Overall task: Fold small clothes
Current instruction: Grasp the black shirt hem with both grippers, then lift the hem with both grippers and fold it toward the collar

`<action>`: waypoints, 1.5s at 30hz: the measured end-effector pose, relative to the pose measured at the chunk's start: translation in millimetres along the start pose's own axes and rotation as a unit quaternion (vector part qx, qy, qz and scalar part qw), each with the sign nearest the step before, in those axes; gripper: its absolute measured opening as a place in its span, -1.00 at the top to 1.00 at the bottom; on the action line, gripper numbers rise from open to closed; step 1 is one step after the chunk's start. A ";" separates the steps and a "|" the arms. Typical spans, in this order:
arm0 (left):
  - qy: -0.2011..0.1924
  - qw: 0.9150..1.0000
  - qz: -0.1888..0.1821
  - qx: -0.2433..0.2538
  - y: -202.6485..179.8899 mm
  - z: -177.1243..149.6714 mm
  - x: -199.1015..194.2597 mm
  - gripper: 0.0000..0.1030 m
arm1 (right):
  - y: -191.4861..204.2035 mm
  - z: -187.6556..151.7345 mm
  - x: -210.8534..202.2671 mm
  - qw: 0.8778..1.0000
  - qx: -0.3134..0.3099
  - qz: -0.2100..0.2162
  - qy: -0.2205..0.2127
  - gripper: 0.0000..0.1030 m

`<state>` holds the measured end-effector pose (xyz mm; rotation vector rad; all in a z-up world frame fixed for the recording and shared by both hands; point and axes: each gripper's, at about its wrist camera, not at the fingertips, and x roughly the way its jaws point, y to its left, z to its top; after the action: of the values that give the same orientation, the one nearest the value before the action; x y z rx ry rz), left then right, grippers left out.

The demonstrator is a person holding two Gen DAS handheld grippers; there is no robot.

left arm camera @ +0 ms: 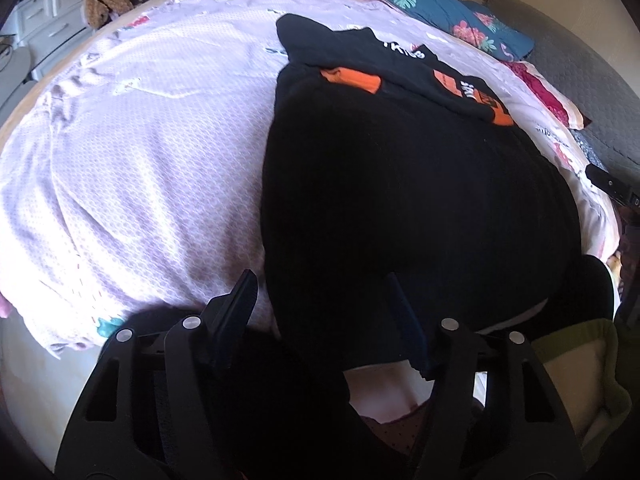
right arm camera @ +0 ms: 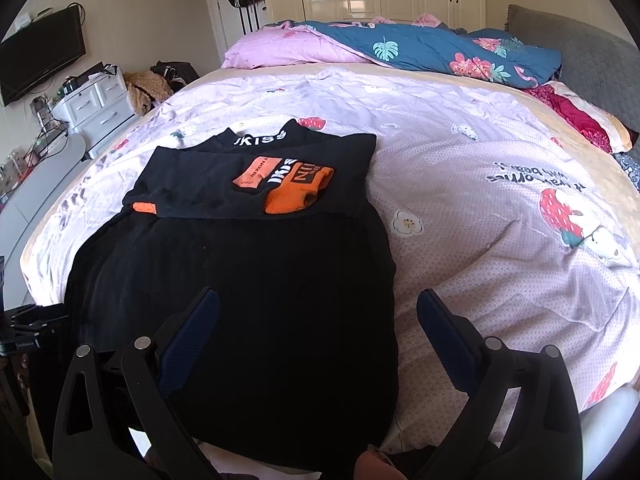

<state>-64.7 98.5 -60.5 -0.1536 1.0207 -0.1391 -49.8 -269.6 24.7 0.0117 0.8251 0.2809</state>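
A black top (right arm camera: 240, 288) with orange patches and white lettering lies flat on the bed, sleeves folded across its upper part (right arm camera: 276, 184). It also shows in the left wrist view (left arm camera: 400, 200). My left gripper (left arm camera: 320, 292) is open at the garment's near left hem, its jaws straddling the left edge. My right gripper (right arm camera: 316, 312) is open at the near right hem, one finger over the black cloth, the other over the sheet. Neither holds cloth. The left gripper's body shows at the left edge of the right wrist view (right arm camera: 32, 324).
The bed has a pale pink printed sheet (right arm camera: 500, 208). A blue floral quilt (right arm camera: 440, 52) and pink bedding (right arm camera: 288, 48) lie at the far end, a red pillow (right arm camera: 580, 120) at right. White drawers (right arm camera: 96, 108) stand left of the bed.
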 end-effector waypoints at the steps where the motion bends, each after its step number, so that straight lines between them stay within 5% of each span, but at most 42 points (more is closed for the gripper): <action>1: 0.003 1.000 0.000 0.000 0.0 -1.1 1.5 -0.13 | -1.0 -2.0 0.5 1.000 0.002 0.002 0.004 -0.91; 14: 0.008 0.998 0.044 0.032 -9.1 -3.8 18.6 -0.11 | 2.5 -53.7 1.2 0.995 -0.043 0.010 0.086 -0.91; 22: -0.006 1.000 0.025 0.004 5.3 -3.7 9.2 0.53 | -1.7 -77.5 8.6 0.990 -0.058 0.013 0.127 -0.88; 27: -0.019 1.000 0.020 0.001 8.1 -3.9 -0.8 0.89 | -6.2 -88.9 23.0 0.984 -0.065 -0.007 0.166 -0.22; 30: -0.025 1.000 0.006 -0.009 11.6 -2.2 -7.5 0.93 | 0.5 -92.4 19.0 0.982 -0.093 -0.015 0.161 0.12; 34: -0.039 0.999 0.001 -0.004 8.1 -0.3 -15.7 0.94 | -11.9 -91.0 5.1 0.987 -0.082 -0.020 0.135 0.81; 45: -0.087 0.996 -0.013 -0.011 8.4 11.8 -43.8 0.95 | -31.0 -60.5 -46.3 0.996 -0.024 0.082 0.028 0.86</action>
<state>-76.8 115.7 -19.4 -0.1965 0.8474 -0.1361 -116.0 -317.0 13.4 0.0256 0.8749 0.4572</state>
